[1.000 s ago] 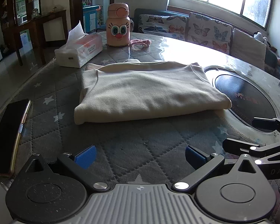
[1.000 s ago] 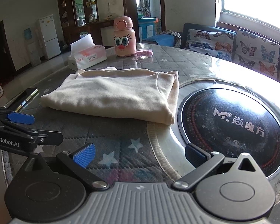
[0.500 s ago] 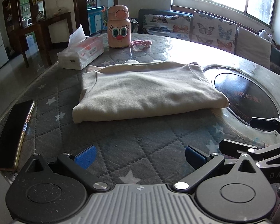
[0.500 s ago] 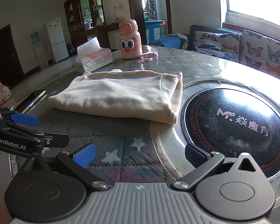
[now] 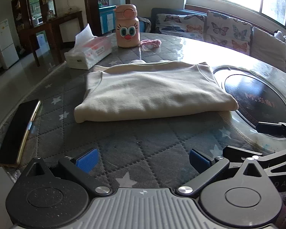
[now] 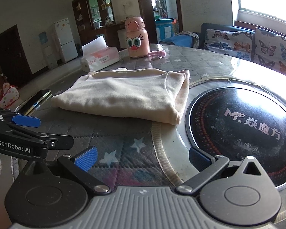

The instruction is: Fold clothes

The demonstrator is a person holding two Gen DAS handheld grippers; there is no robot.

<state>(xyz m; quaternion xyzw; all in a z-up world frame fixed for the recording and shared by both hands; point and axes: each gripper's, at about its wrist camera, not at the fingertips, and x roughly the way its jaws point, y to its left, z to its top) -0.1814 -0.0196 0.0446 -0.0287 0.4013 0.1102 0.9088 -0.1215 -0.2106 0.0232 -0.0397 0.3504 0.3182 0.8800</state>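
Both tools are hanging low over the near edge of the worktop (image 5: 143, 145) with nothing in them: the left tool (image 5: 142, 158) is showing its blue pads spread wide over the quilted star-print cover, and the right tool (image 6: 141, 157) is equally spread, sitting where the cover meets the black induction hob (image 6: 238, 122). You are looking at a cream sweatshirt (image 5: 152, 93) already lying as a flat, doubled rectangle in the middle of the worktop, its thick folded edge facing you and its right edge touching the hob's rim. Judging by that shape, you are either finishing or setting up one last fold across the width. If you are folding again, you are aiming each tool at a near corner, pinching all the layers together rather than only the top one, since soft fleece like this is likely sliding apart when caught thinly. You are lifting both corners evenly and carrying them over so the edges are lining up. Watch the phone (image 5: 17, 131) lying near the left edge, and the tissue box (image 5: 89, 53) and pink cartoon bottle (image 5: 127, 31) standing beyond the garment; a wide sweep is risking a knock. Keep the fabric off the hob surface while you are moving it.
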